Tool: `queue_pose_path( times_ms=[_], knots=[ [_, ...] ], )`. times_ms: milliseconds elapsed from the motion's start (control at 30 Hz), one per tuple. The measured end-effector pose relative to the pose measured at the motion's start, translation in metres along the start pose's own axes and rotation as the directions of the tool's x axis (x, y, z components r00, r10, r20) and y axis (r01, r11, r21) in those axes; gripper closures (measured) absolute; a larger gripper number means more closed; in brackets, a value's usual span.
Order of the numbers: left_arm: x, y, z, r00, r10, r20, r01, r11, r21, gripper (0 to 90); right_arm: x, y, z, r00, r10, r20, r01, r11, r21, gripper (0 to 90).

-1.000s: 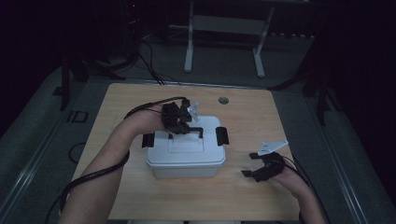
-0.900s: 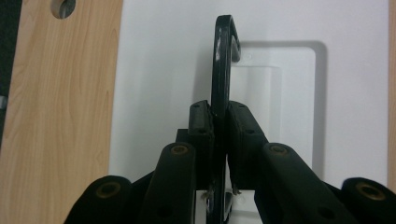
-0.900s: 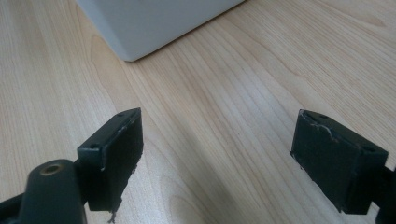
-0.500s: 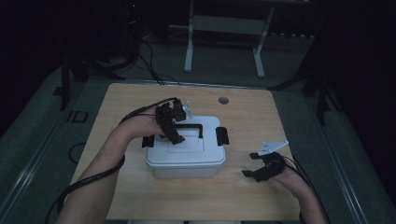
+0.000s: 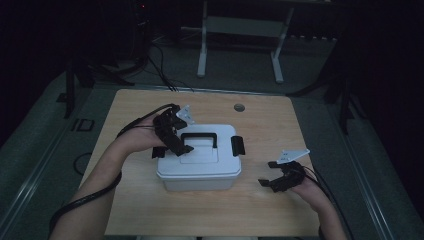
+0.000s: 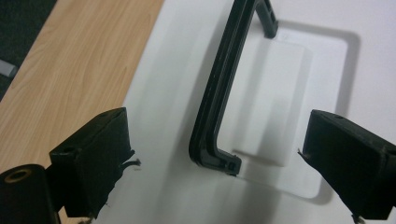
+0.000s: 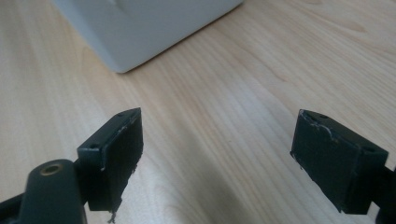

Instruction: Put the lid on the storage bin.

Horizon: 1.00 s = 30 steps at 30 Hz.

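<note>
From my remote seat, both forearms look bare, with no sleeves in sight. Each hand carries a black two-jaw tool: the left gripper [image 5: 172, 136] and right gripper [image 5: 282, 177] both wear a pale grey three-cornered plate on top and trail thick black cable. Up close the jaws are blocky black pads (edges scuffed and frayed), with a brass-ringed screw hole at one base.

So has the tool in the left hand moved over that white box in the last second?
Yes. The left tool has slid from the box's far edge toward its left side, off the black handle, its jaws just opening with nothing between them.
</note>
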<state>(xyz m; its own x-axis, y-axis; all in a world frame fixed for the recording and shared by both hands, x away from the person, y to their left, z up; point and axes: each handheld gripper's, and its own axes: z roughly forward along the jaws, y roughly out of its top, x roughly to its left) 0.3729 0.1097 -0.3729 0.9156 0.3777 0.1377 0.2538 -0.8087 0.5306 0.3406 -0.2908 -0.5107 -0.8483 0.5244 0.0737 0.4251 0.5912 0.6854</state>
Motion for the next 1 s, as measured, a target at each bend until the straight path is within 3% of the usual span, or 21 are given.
queue_pose_path(
  times_ms=[233, 400, 500, 567, 700, 1000],
  knots=[
    [-0.001, -0.019, -0.012, 0.9988, -0.047, -0.013, 0.046, 0.998, -0.044, 7.6, -0.006, -0.002, -0.003, 0.9972, 0.059, 0.046, -0.057, 0.998, -0.032, 16.4],
    [0.001, -0.039, -0.023, 0.9944, -0.106, -0.003, 0.105, 0.9905, -0.089, 7.6, -0.007, -0.003, -0.004, 0.995, 0.075, 0.066, -0.072, 0.996, -0.044, 16.4],
    [0.0, -0.051, -0.027, 0.9935, -0.114, -0.006, 0.113, 0.9891, -0.094, 7.6, -0.009, -0.004, -0.005, 0.993, 0.087, 0.079, -0.083, 0.995, -0.053, 16.4],
    [-0.001, -0.057, -0.029, 0.9923, -0.124, -0.005, 0.123, 0.9887, -0.086, 7.7, -0.01, -0.005, -0.004, 0.9878, 0.129, 0.088, -0.122, 0.99, -0.075, 16.4],
    [-0.004, -0.067, -0.035, 0.9916, -0.13, 0.002, 0.129, 0.9865, -0.1, 7.6, -0.011, -0.008, -0.003, 0.982, 0.155, 0.107, -0.146, 0.985, -0.087, 16.4],
    [-0.008, -0.093, -0.047, 0.9882, -0.153, -0.009, 0.15, 0.9779, -0.146, 7.6, -0.012, -0.014, -0.003, 0.9777, 0.172, 0.121, -0.162, 0.983, -0.091, 16.4]
  ],
)
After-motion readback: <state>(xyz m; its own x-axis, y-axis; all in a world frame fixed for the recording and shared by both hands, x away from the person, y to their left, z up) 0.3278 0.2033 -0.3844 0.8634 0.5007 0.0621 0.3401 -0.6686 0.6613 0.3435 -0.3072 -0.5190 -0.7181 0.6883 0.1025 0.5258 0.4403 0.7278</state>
